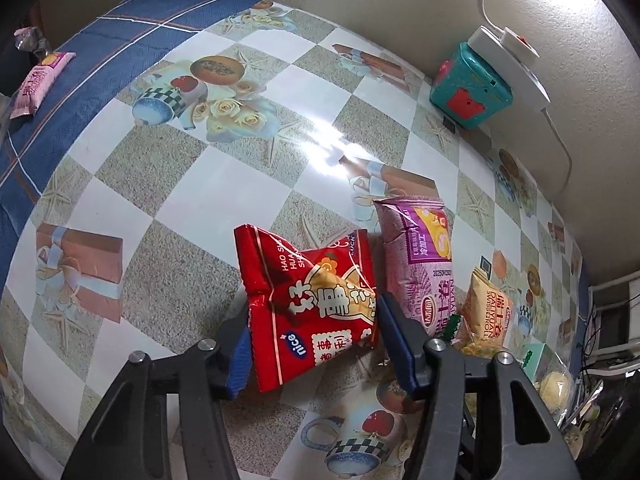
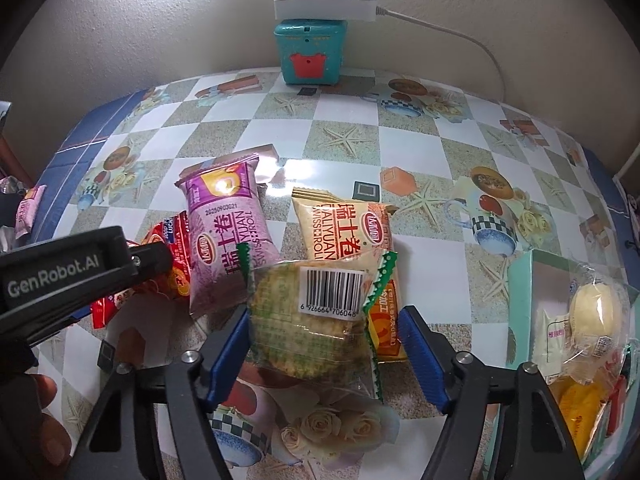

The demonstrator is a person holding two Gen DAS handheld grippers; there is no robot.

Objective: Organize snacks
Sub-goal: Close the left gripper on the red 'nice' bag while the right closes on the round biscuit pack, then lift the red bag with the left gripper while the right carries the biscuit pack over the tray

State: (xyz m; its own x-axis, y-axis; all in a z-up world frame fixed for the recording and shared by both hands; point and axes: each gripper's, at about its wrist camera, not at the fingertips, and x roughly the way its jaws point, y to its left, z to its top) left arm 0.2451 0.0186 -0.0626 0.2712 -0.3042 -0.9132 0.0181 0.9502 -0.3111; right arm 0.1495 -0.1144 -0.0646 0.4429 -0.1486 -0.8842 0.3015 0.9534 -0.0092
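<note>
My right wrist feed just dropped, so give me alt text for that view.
The right gripper straddles a clear cracker packet with a barcode; its left pad touches the wrapper, the right stands clear. Behind lie a purple roll pack and a yellow one. The left gripper reaches a red packet; a green box of snacks sits right.

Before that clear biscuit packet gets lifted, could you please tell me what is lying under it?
The clear biscuit packet overlaps the lower part of the yellow Swiss roll packet. Below that, it rests on the tablecloth. Whether anything else lies beneath it is hidden.
</note>
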